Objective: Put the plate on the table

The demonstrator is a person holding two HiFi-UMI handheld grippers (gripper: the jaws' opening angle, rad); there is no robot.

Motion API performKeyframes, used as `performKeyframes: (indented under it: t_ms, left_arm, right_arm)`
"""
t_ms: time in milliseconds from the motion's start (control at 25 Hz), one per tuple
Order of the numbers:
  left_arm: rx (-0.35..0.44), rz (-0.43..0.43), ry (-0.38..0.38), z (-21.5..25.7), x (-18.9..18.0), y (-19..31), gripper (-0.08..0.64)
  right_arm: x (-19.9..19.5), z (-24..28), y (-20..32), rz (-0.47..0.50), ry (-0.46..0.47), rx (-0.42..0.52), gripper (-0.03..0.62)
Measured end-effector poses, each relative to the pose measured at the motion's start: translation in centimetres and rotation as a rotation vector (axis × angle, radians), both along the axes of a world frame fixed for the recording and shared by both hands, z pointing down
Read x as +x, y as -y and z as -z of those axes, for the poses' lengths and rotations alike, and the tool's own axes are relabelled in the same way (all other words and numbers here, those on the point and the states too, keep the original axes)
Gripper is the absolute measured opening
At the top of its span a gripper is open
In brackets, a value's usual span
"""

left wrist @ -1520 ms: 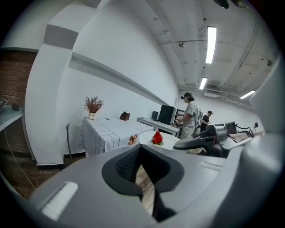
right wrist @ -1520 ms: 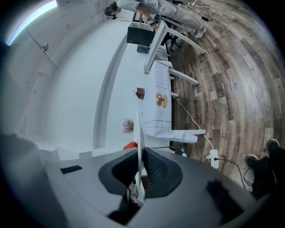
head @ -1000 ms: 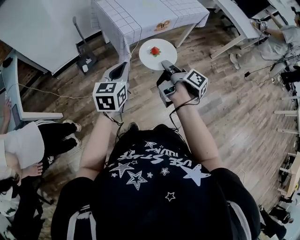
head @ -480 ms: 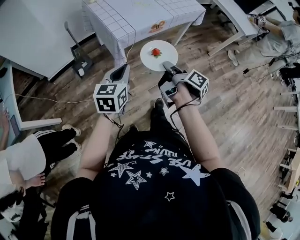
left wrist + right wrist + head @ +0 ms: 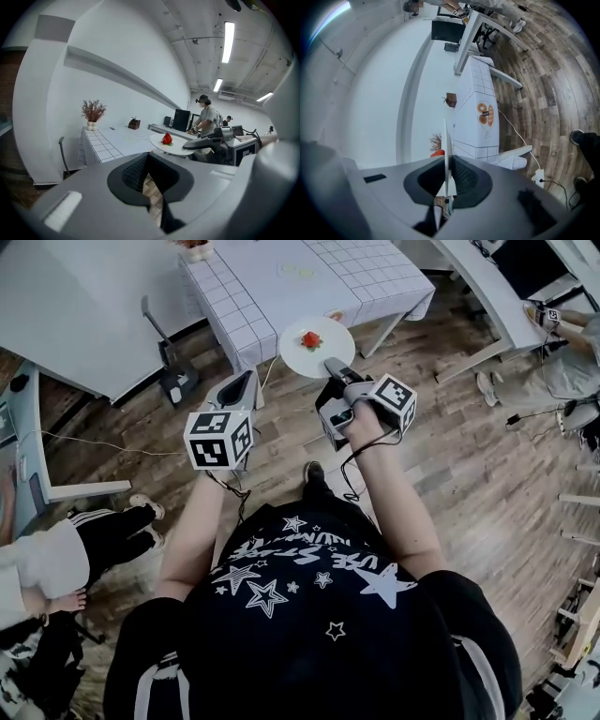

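Note:
A white plate [image 5: 316, 345] with a red strawberry [image 5: 310, 338] on it hangs level in the air, just over the near edge of the table [image 5: 309, 277] with a white gridded cloth. My right gripper [image 5: 330, 367] is shut on the plate's near rim. In the right gripper view the plate [image 5: 446, 154] shows edge-on between the jaws of that gripper [image 5: 446, 187]. My left gripper [image 5: 236, 388] is held beside it to the left, shut with nothing in it. In the left gripper view the plate [image 5: 171, 143] floats to the right of the table [image 5: 108, 140], past that gripper [image 5: 152, 197].
A vase of dried twigs [image 5: 93, 112] and a small brown box [image 5: 134, 123] stand on the table's far part. A chair [image 5: 169, 343] stands left of the table. A seated person's legs [image 5: 103, 521] are at the left. People work at desks [image 5: 206, 117] behind.
The table has come nearer in the head view, and the plate now overlaps its near edge. Both grippers keep their hold and their places relative to each other.

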State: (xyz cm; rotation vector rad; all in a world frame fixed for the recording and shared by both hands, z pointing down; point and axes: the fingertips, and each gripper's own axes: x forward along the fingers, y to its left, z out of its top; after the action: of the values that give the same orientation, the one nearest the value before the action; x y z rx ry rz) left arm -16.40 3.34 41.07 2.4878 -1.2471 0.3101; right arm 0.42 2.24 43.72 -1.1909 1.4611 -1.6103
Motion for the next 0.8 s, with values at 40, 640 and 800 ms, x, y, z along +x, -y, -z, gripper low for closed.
performKeyframes:
  t_ms: [40, 640, 800]
  left_arm:
    - [0.001, 0.015, 0.002, 0.1, 0.2, 0.8, 0.009]
    - [0.006, 0.088, 0.016, 1.2, 8.5, 8.3, 0.009]
    - [0.012, 0.127, 0.027, 1.0, 10.2, 9.6, 0.009]
  right_arm:
    - [0.3, 0.2, 1.1, 0.013, 0.002, 0.008, 0.029]
    - [9.1, 0.6, 9.8, 0.074, 0.003, 0.026, 0.029]
    - [11.6, 0.2, 11.0, 0.096, -0.012, 0.023, 0.029]
